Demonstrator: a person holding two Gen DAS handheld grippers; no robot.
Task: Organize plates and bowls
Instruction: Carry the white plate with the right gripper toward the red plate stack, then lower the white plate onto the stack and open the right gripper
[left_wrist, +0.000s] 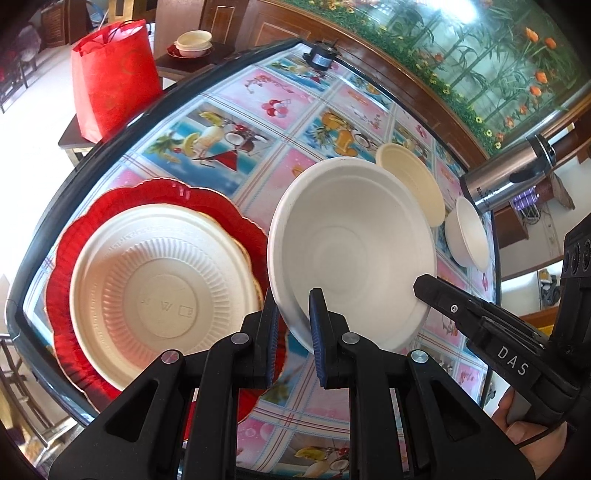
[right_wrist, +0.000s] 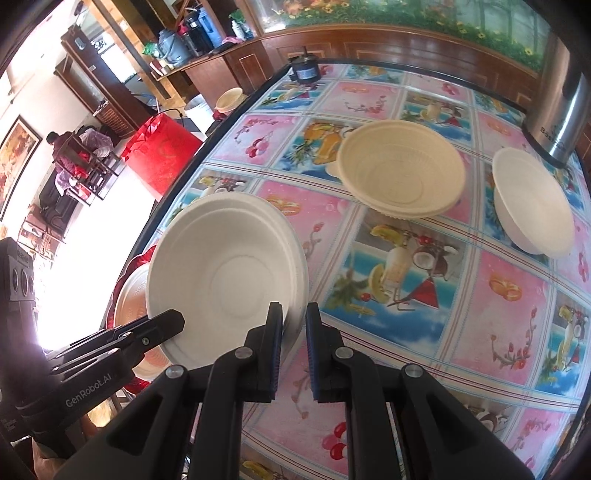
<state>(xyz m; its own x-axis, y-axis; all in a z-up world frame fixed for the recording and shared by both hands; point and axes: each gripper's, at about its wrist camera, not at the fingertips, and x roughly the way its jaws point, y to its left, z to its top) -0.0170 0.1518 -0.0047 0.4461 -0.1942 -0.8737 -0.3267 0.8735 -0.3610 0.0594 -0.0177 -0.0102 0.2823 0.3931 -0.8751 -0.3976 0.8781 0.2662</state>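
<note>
While each hand-held gripper, left (left_wrist: 295, 332) and right (right_wrist: 293, 343), pinched the white bowl's (left_wrist: 351, 251) rim, stacking awaited on the plate (left_wrist: 162, 280) left of it.

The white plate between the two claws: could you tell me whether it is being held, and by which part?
Yes. The white plate is held at its rim by both: the left claw and the right claw grip its near edge at separate spots.

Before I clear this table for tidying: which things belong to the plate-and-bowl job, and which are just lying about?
Job: white plate, ribbed plate, red plate, cream bowl, white bowl.
Lying about: red bag, steel flask, small motor.
</note>
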